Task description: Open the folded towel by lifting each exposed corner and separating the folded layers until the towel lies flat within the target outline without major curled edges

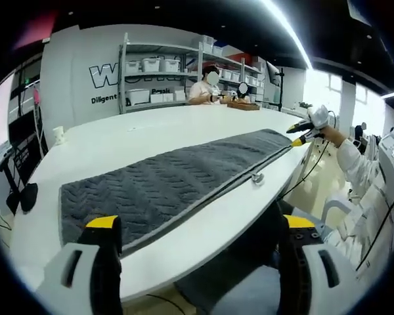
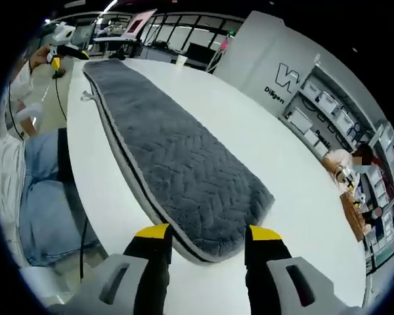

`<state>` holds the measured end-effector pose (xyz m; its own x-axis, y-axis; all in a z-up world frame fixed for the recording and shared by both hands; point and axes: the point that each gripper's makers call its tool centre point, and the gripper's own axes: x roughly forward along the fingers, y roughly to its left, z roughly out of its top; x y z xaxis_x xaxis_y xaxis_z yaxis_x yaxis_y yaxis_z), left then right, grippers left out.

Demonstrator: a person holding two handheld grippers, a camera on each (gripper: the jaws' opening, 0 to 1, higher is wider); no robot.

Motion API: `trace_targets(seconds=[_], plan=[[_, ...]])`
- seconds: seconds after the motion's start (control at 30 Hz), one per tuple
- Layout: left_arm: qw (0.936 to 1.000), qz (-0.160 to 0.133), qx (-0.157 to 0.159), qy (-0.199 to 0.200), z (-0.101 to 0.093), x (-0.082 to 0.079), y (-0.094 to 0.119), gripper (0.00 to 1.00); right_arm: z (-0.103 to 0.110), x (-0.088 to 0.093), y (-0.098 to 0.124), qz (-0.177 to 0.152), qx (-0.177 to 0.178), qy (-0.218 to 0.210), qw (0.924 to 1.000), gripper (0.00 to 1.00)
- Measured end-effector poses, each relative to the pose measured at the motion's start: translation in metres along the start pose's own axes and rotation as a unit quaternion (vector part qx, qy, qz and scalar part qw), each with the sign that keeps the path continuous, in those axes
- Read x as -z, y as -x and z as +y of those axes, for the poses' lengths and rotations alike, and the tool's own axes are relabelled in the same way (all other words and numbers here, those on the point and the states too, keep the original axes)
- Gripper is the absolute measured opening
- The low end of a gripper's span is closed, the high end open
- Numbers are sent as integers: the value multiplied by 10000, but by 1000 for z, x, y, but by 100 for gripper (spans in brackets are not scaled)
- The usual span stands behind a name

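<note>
White table point(image 1: 184, 131), storage shelves point(image 1: 159, 69), ceiling light strip point(image 1: 289, 29).

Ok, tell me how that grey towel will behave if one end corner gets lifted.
The grey towel will probably be floppy: it lies long and flat, following the white table. Its plush, ridged pile suggests moderate weight, so the lifted end should sag. The pile likely grips rather than slides, so the far end may stay put.

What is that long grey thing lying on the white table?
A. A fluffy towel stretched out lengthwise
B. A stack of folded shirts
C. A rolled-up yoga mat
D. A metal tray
A: the grey towel lies stretched along the white table, its fluffy zigzag pile plain in both views, with a claw at each end.
</note>
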<state>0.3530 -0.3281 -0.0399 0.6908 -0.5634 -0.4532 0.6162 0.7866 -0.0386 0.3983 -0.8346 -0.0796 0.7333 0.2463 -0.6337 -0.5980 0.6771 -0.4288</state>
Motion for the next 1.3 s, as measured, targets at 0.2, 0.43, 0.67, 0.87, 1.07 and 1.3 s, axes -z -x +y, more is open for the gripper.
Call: trace_targets(seconds=[0.2,0.43,0.67,0.87,1.07,1.3], plan=[[10000,-61,40,28,-1,-3,2,97,15,-1,-1,-54,-315,215,9993,15],[9999,-69,74,55,-2,-3,0,97,23,-1,-4,-177,-584,26,9981,0],[9998,-119,57,114,-1,-4,1,96,20,-2,-3,-215,-633,-59,9977,0],[9998,-131,59,125,0,-4,3,96,10,-16,2,-387,-395,-92,9984,0],[9998,-141,34,102,2,-5,5,96,-12,-46,8,-751,-50,-247,9969,0],[9998,-189,17,98,6,-7,9,96,-18,-60,2,-700,-99,-254,9972,0]])
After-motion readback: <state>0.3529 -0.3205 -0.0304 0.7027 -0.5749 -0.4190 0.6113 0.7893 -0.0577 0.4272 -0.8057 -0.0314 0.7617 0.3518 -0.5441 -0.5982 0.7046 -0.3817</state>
